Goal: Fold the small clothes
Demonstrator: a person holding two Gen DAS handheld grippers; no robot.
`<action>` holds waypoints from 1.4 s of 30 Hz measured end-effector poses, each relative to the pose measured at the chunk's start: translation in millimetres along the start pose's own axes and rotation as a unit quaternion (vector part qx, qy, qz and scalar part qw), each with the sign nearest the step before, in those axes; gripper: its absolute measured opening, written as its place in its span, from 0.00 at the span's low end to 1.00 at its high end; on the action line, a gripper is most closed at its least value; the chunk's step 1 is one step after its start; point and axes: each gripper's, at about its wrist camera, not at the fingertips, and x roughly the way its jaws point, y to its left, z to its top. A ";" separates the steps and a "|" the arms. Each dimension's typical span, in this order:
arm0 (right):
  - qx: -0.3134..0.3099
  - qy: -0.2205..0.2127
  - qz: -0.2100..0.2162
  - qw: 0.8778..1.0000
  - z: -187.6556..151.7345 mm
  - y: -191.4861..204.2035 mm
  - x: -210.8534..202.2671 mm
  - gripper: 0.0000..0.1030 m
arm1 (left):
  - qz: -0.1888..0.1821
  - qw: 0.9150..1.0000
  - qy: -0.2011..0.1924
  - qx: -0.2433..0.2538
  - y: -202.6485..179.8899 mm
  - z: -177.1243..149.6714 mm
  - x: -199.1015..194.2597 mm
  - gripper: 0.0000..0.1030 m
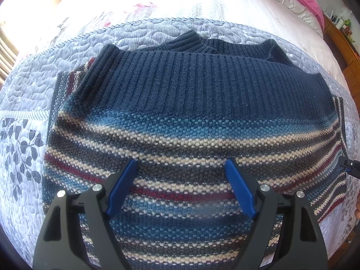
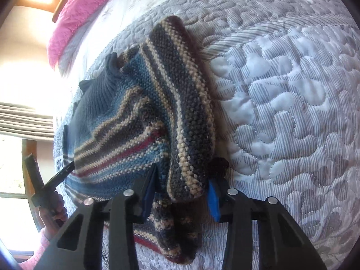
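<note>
Sweater point(image 1: 191, 117), striped knit in blue, cream, grey and dark red with a navy ribbed band, lies folded on the bed, on the grey-and-white quilted bedspread point(image 1: 27, 85). From your left wrist view the ribbed band sits on the far side and the stripes run across toward you. From your right wrist view one striped fold point(image 2: 180, 103) lies doubled over the body of the garment.

Your left gripper point(image 1: 181, 187) hangs just over the near striped part, blue fingers point(image 1: 121, 187) spread wide, nothing between them.

Your right gripper point(image 2: 182, 193) straddles the thick folded edge; knit fills the gap between its blue pads point(image 2: 213, 199). Whether the pads actually press the fabric you cannot tell.

Your left hand point(image 2: 52, 216), pink sleeve at the wrist, shows at the left edge of the right wrist view, holding its gripper.

Pink pillow point(image 2: 74, 15) lies at the head of the bed, well apart from the sweater. A window with pleated blinds point(image 2: 24, 119) shows beyond the bed.
</note>
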 end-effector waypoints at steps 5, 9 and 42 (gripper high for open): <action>-0.008 0.000 -0.029 1.000 0.4 9.4 8.8 0.34 | -0.006 1.000 0.002 0.001 7.4 -0.1 9.0 0.81; -0.019 -0.002 -0.048 0.999 -1.1 15.3 14.0 0.34 | -0.004 1.000 0.003 0.005 10.5 0.4 16.1 0.83; -0.137 0.018 0.051 0.989 -6.0 234.2 22.3 0.24 | -0.051 0.998 -0.016 -0.044 65.7 0.7 -14.9 0.81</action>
